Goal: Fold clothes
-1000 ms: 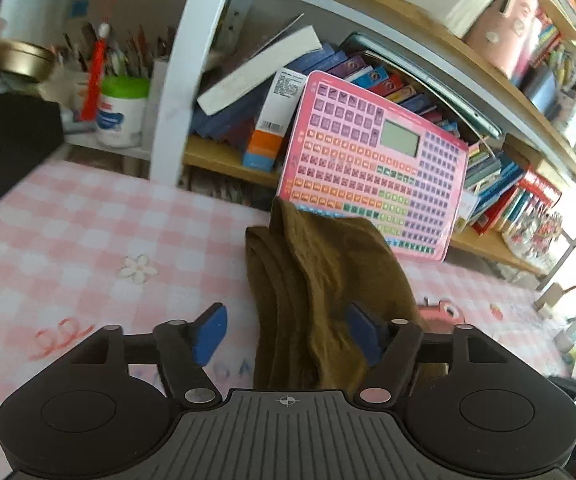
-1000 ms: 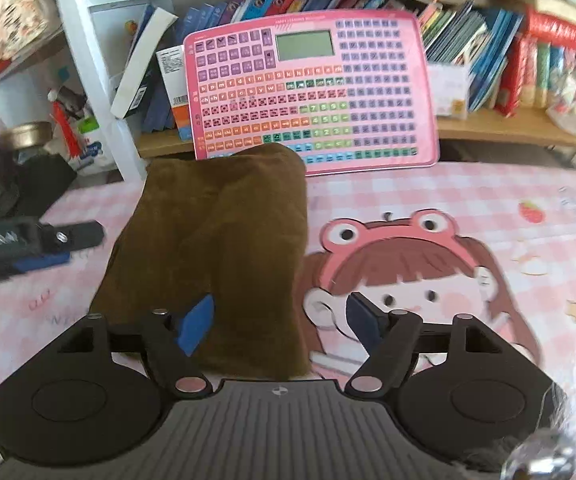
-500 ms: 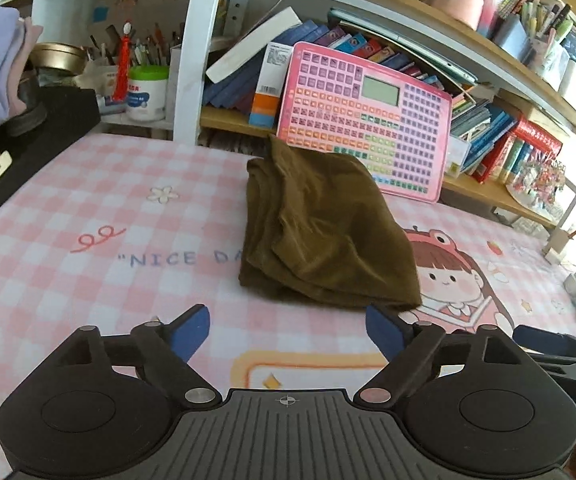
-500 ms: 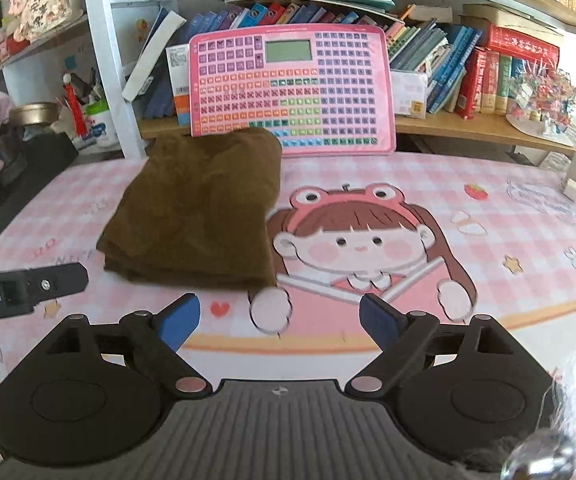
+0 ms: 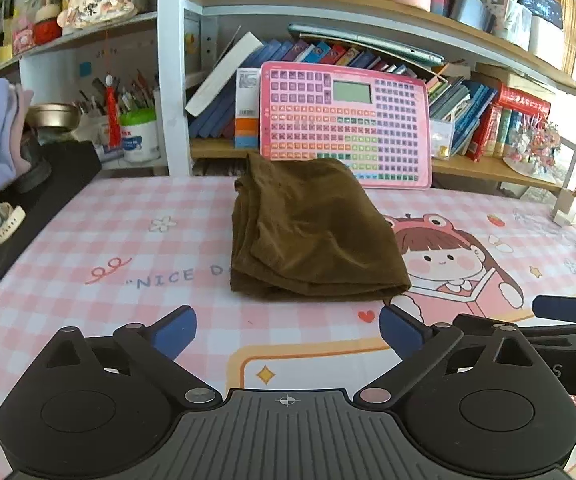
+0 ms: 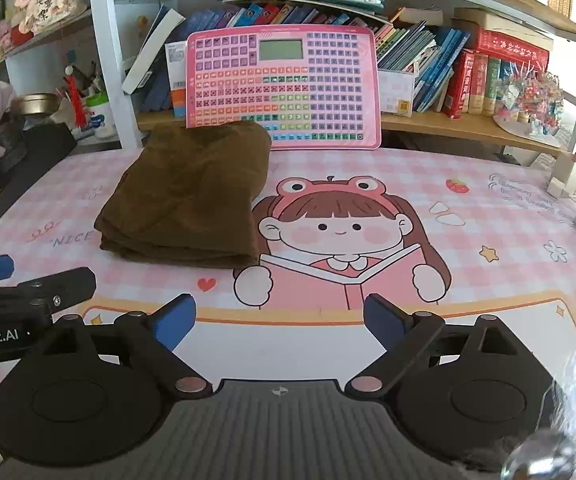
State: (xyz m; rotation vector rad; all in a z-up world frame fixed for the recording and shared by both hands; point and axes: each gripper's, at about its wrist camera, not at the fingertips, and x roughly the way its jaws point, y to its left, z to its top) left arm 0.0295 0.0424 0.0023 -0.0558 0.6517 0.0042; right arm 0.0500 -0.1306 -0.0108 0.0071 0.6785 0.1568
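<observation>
- Both grippers have drawn back toward the near edge since a second ago: the left gripper (image 5: 288, 330), whose pads then flanked the cloth, now hovers short of it, and the right gripper (image 6: 279, 322) has backed away likewise.
- Each tool's blue fingers are spread wide with nothing between them; a half second ago they were already apart.
- One brown folded garment (image 5: 312, 236) lies flat on the pink checked mat (image 5: 99, 240), unmoved, toward the far side, its far edge just in front of the pink keypad board (image 6: 283, 84) leaning on the shelf.
- Printed on the mat to the left of the garment: "NICE D", the rest covered by cloth.
- The left tool's body, seen at the left of the right wrist view, reads "Robot.AI".
</observation>
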